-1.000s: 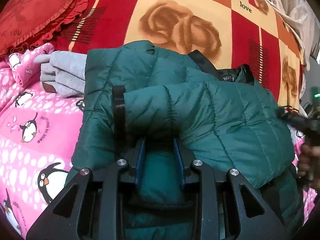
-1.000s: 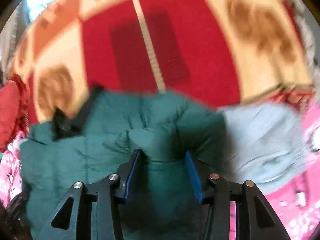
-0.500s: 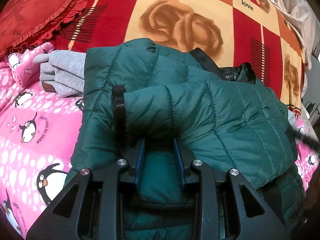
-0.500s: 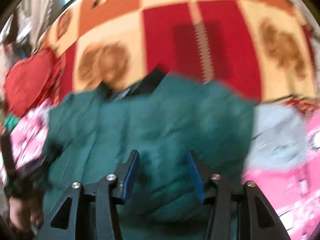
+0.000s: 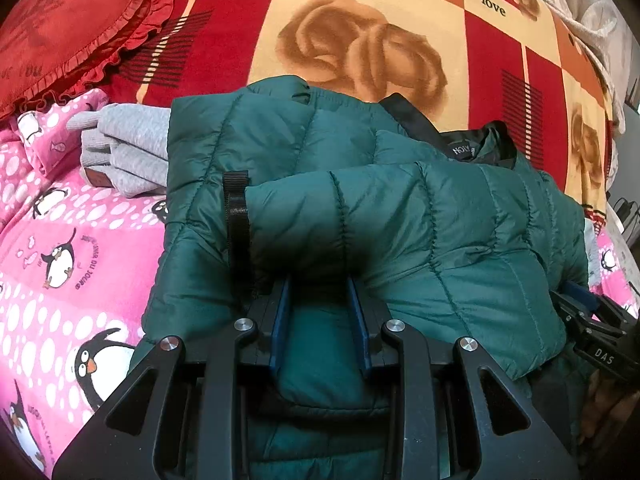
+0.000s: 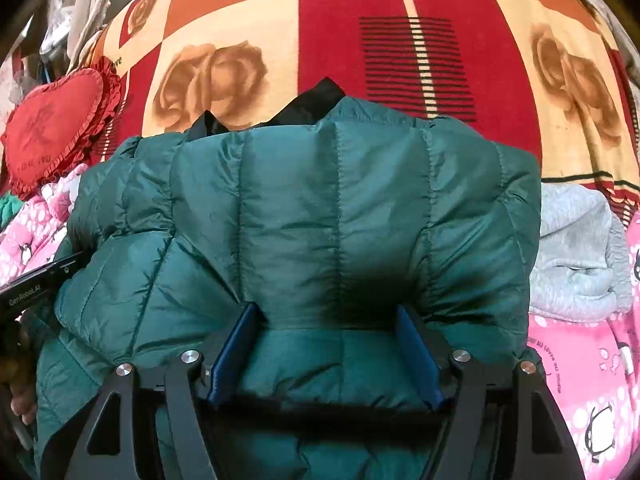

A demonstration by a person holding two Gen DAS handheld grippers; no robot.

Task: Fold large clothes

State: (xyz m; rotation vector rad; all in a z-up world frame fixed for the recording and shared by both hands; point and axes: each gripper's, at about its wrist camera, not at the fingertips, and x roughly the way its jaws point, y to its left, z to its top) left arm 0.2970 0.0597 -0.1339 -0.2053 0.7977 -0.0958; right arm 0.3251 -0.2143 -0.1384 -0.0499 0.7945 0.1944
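A dark green quilted puffer jacket [image 5: 360, 208] lies on the bed, sleeves folded across its body, black collar lining at the far end. It fills the right wrist view [image 6: 320, 220] too. My left gripper [image 5: 320, 296] is shut on a fold of the jacket's near edge; its fingertips are hidden under the fabric. My right gripper [image 6: 328, 320] stands wide around the jacket's near edge with its tips under the fabric, open. The right gripper also shows in the left wrist view [image 5: 588, 316] at the jacket's right side.
A folded grey garment [image 5: 128, 152] lies against the jacket, also in the right wrist view [image 6: 576, 248]. A red heart cushion [image 5: 68, 24] sits at the far left. Pink penguin bedding [image 5: 60, 260] and a red-and-cream rose blanket [image 5: 360, 40] cover the bed.
My right gripper has swung across the jacket and settled at its near edge, square to it. My left gripper has kept its hold and barely moved.
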